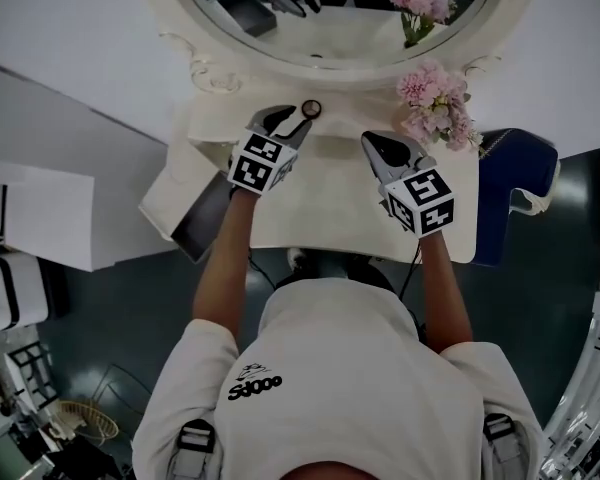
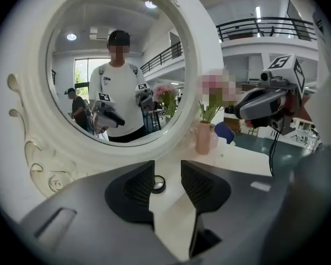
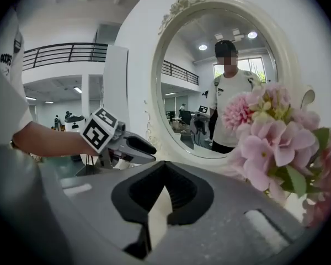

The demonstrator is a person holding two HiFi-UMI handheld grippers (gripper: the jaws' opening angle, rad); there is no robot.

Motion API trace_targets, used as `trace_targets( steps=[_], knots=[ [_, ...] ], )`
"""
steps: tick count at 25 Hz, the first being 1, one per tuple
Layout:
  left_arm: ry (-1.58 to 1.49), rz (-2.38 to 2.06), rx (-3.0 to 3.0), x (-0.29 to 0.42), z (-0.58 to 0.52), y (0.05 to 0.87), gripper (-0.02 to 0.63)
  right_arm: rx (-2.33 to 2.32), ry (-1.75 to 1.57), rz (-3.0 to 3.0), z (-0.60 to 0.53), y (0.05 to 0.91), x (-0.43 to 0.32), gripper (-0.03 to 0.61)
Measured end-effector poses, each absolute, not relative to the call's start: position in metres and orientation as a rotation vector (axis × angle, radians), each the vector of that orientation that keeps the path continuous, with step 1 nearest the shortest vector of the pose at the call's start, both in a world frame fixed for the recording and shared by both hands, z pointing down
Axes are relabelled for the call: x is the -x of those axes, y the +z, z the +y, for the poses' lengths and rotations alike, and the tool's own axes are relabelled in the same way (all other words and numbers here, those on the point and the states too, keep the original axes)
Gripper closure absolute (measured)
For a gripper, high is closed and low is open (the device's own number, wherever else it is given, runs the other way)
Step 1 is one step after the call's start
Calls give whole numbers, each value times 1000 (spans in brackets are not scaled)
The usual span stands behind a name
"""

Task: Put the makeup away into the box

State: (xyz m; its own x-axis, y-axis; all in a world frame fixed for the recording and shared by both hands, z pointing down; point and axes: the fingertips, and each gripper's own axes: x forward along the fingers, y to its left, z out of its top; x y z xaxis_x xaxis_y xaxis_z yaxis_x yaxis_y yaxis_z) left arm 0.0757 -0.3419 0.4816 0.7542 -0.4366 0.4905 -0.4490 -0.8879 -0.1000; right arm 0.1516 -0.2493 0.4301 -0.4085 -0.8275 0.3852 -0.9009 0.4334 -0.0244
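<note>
A small round makeup compact [image 1: 311, 109] lies on the white vanity table [image 1: 320, 208] close under the oval mirror [image 1: 340, 28]. My left gripper [image 1: 298, 118] is open right before it. In the left gripper view the compact [image 2: 158, 184] sits just past the fingertips, near the left finger, and nothing is gripped by the left gripper [image 2: 166, 184]. My right gripper [image 1: 380, 148] hovers over the table's right half; its jaws meet at the tips in the right gripper view [image 3: 164, 182] with nothing between them. A dark flat box [image 1: 202, 220] lies at the table's left edge, partly hidden by my left arm.
Pink flowers [image 1: 435, 98] in a pink vase [image 2: 203, 137] stand at the back right, close beside the right gripper. A blue chair [image 1: 515, 183] is at the table's right end. White furniture [image 1: 50, 198] stands to the left.
</note>
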Motion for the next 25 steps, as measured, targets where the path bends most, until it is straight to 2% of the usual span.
trace_targets(
  steps=[12,21,23,25],
  knots=[
    [1036,-695,-2787,-113,-400,578,333,-1476,471,-2350,-254,469,-162,575],
    [1080,-668,-2727,-119,-412,608,345,-1503,523,-2298,-250,480,-179,575],
    [1086,-663,-2726,-118,-411,608,373,-1500,526,-2297,-251,481,-179,575],
    [1105,-661,-2732,-118,-410,608,374,-1485,522,-2302,-252,482,-176,575]
  ],
)
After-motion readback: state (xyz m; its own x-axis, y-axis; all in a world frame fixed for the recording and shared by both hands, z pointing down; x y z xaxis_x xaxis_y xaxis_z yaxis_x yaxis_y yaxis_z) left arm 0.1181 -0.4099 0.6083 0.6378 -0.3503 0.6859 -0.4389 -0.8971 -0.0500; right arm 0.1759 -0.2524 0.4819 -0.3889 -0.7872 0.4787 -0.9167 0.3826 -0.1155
